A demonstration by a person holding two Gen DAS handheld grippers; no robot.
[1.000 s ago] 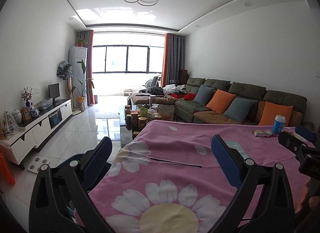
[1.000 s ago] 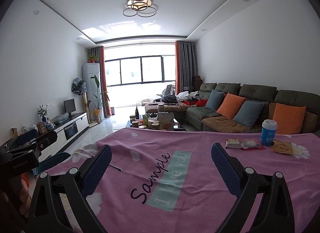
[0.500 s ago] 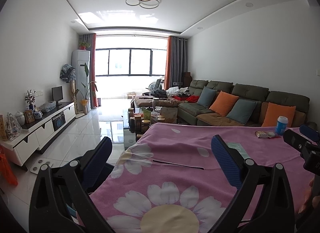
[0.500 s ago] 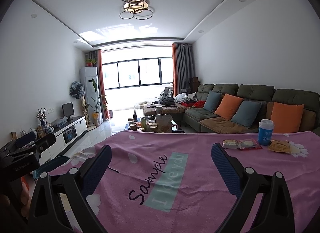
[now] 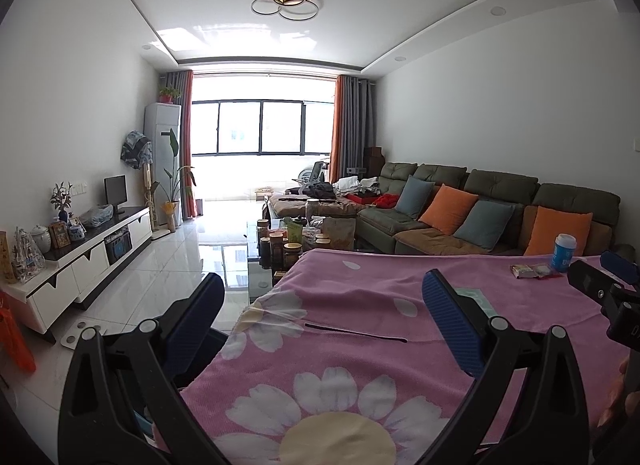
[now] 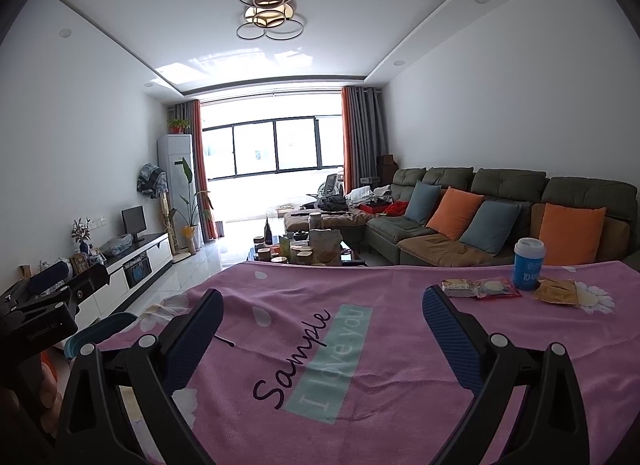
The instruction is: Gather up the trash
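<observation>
A blue paper cup [image 6: 528, 264] with a white lid stands at the far right of the pink cloth-covered table [image 6: 360, 345]. Left of the cup lie a red snack packet [image 6: 498, 288] and a pale wrapper [image 6: 459, 288]; a crumpled yellow-brown wrapper [image 6: 558, 292] lies to its right. My right gripper [image 6: 323, 335] is open and empty over the cloth, well short of the trash. My left gripper [image 5: 323, 325] is open and empty over the table's left edge. From the left wrist view the cup [image 5: 564, 252] and packets [image 5: 534, 271] appear small at the far right.
A teal bin [image 6: 100, 331] sits on the floor at the table's left side. Beyond the table stand a glass coffee table [image 6: 308, 251] crowded with jars, a green sofa [image 6: 500, 217] with cushions, and a white TV cabinet [image 5: 88, 253] on the left.
Both cameras have tilted down and shifted a little, so the room sits lower in view. Both grippers stay open and nothing on the table has moved.
</observation>
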